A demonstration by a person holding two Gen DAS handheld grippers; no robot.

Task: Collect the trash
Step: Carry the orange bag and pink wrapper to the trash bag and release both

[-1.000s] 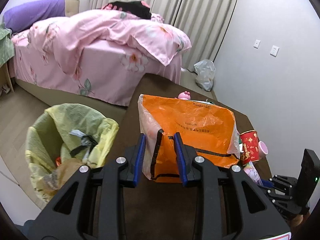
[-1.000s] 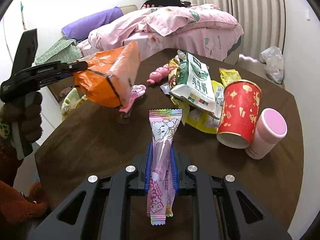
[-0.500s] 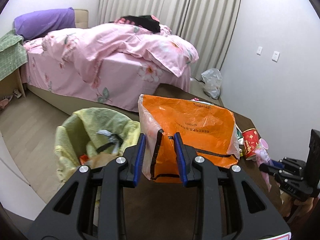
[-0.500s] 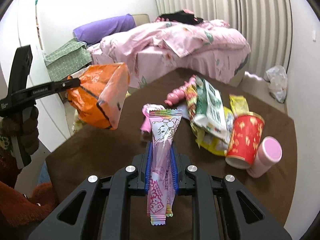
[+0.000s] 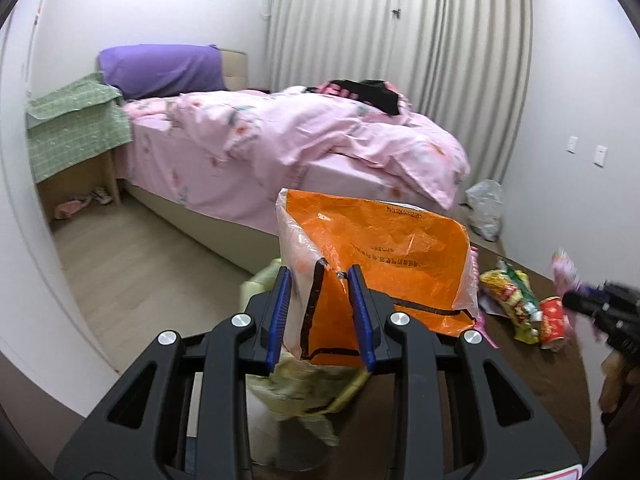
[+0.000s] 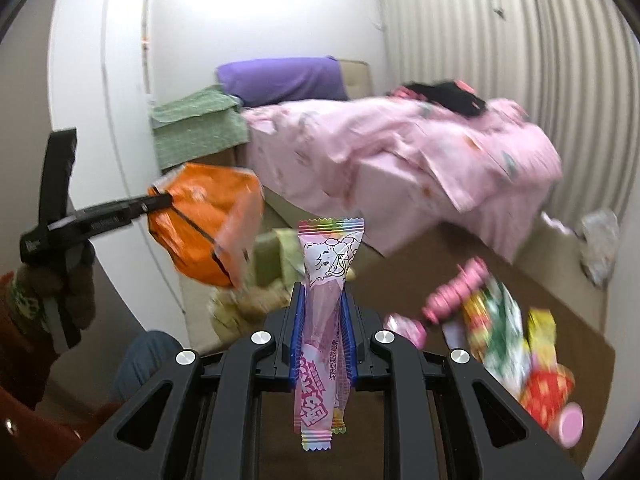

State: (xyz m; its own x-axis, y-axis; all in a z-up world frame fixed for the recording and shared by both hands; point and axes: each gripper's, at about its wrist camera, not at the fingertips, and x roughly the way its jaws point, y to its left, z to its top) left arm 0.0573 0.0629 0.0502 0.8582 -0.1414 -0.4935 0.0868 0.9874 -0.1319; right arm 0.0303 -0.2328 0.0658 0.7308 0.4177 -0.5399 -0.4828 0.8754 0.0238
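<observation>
My left gripper (image 5: 322,312) is shut on a crumpled orange snack bag (image 5: 384,264), held in the air over the yellow-lined trash bin (image 5: 316,388), which the bag mostly hides. In the right wrist view the same orange snack bag (image 6: 204,220) hangs at the left above the trash bin (image 6: 272,256). My right gripper (image 6: 322,332) is shut on a long pink candy wrapper (image 6: 326,276), raised above the brown table's (image 6: 500,264) near edge. The right gripper (image 5: 592,300) shows blurred at the right of the left wrist view.
Wrappers (image 6: 496,328), a red paper cup (image 6: 544,396), a pink cup (image 6: 570,426) and a pink toy (image 6: 456,288) lie on the table at the right. A pink bed (image 5: 304,140) stands beyond. A plastic bag (image 5: 486,208) sits by the wall.
Both grippers rose and swung left off the table toward the bin, each still holding its piece. The bin has slid under the orange bag.
</observation>
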